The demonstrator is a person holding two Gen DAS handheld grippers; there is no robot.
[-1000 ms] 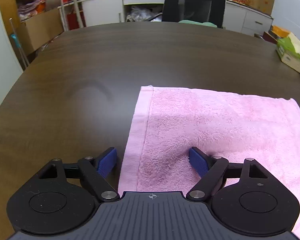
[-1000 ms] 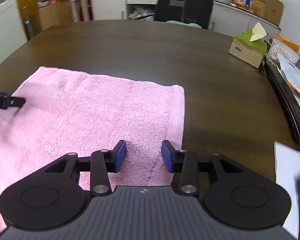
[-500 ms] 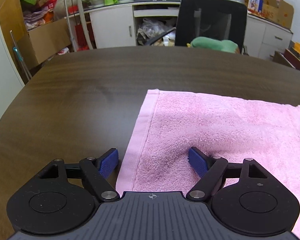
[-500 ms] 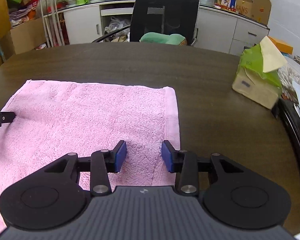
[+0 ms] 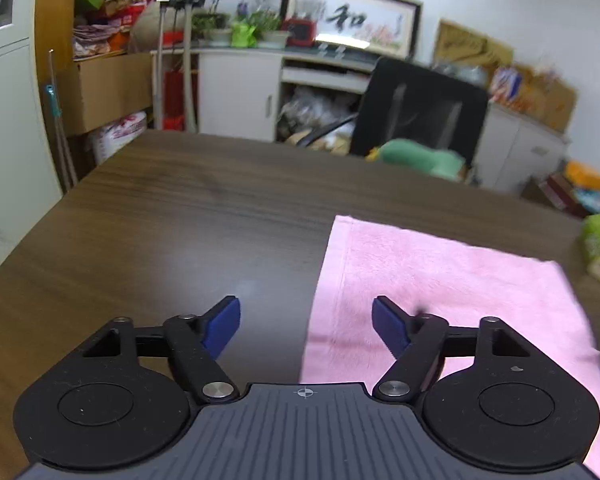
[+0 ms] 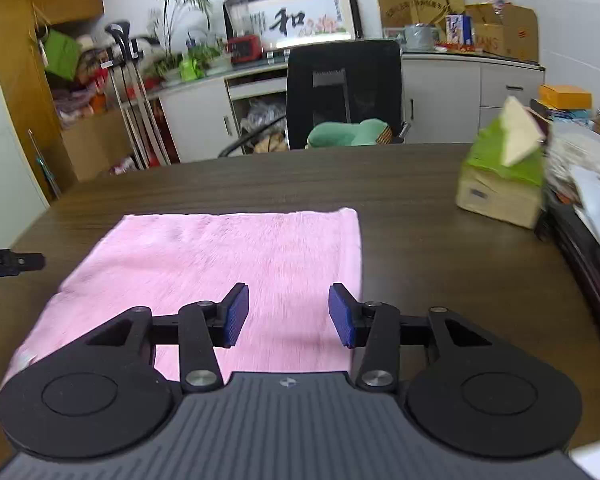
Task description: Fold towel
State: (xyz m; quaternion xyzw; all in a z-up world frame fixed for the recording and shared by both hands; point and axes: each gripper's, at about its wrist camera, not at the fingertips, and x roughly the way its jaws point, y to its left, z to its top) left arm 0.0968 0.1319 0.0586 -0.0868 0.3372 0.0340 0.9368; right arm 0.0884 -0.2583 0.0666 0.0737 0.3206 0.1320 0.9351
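1. Left wrist view: a brown cardboard box (image 5: pixel 108 88) stands on the floor beyond the dark brown wooden table (image 5: pixel 180 224); I cannot tell what is inside it.
2. Same view: the flat pink terry towel (image 5: pixel 440 280) lies spread on the table, to the right of centre.
3. Same view: my left gripper (image 5: pixel 306 322) has its blue pads wide apart and holds nothing. The left pad is above bare wood, the right pad above the towel, and the towel's left edge runs between them. Whether a pad touches the cloth, I cannot tell.
4. Right wrist view: a cardboard tissue box with green top (image 6: pixel 500 184) stands on the table, well apart from the towel (image 6: pixel 220 256), with a white tissue sticking out of it.
5. Same view: my right gripper (image 6: pixel 288 314) is open, with nothing in it. Both pads are over the towel near its right edge.
6. Same view: the tip of my left gripper (image 6: pixel 12 262) shows beside the towel's left edge.
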